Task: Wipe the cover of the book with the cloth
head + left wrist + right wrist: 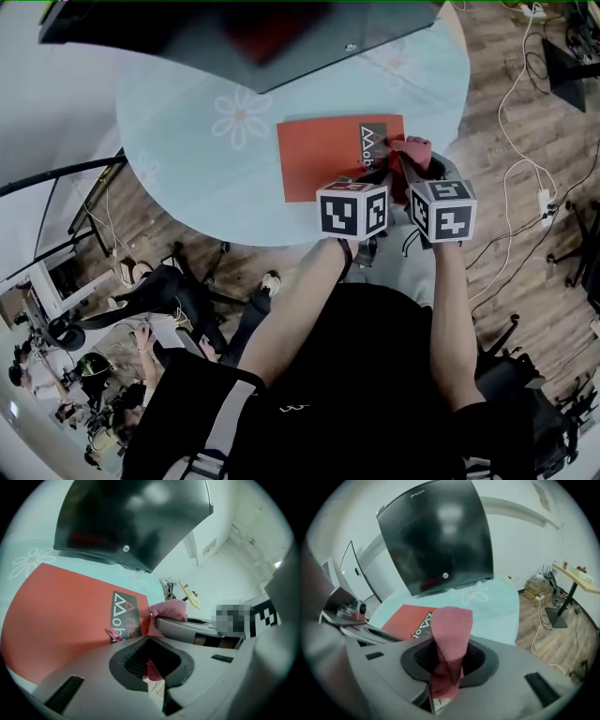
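Observation:
A red book (328, 155) with a dark title patch lies flat near the front right edge of the round table (187, 141). My right gripper (410, 172) hangs over the book's right end, shut on a pink cloth (415, 148). In the right gripper view the cloth (450, 634) stands up out of the shut gripper (449, 660), with the book (401, 616) behind it. My left gripper (368, 180) is close beside it at the book's near right corner. In the left gripper view that gripper (151, 644) is shut with a pink bit of cloth (152, 670) between the pads.
A large black monitor (234, 33) leans over the back of the table, just behind the book. The table's edge runs right beside the grippers. Cables and a power strip (544, 202) lie on the wooden floor at the right; chairs (169, 286) stand below left.

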The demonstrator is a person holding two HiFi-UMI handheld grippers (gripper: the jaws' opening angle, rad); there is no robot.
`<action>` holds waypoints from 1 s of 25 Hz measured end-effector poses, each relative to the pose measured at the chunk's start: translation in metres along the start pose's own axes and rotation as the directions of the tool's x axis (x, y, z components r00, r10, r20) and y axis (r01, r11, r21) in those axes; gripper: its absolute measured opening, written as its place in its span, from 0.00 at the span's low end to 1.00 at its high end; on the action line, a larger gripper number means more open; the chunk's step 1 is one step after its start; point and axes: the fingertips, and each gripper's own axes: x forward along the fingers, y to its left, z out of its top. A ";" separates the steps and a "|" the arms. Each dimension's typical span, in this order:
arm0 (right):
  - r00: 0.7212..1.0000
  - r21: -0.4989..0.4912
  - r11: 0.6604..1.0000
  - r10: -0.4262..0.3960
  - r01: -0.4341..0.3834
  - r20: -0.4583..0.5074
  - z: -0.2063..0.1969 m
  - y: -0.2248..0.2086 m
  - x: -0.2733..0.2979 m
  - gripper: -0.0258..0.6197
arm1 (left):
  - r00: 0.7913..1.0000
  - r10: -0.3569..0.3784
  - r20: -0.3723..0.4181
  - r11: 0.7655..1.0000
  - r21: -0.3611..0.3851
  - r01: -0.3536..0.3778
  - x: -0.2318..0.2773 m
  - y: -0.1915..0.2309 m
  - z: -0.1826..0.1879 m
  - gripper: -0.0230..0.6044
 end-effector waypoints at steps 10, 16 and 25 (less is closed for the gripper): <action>0.996 -0.059 0.997 0.051 -0.048 0.066 0.016 0.048 -0.025 0.19 | 0.992 0.055 0.113 0.992 -0.123 -0.041 -0.055 0.042 -0.015 0.06; 0.973 -0.161 0.964 0.223 -0.211 0.059 0.028 0.148 0.001 0.19 | 0.961 0.168 0.220 0.960 -0.257 -0.109 -0.120 0.105 -0.028 0.06; 0.940 -0.243 0.910 0.339 -0.336 -0.031 0.005 0.241 0.034 0.19 | 0.934 0.245 0.259 0.933 -0.323 -0.156 -0.164 0.149 -0.053 0.06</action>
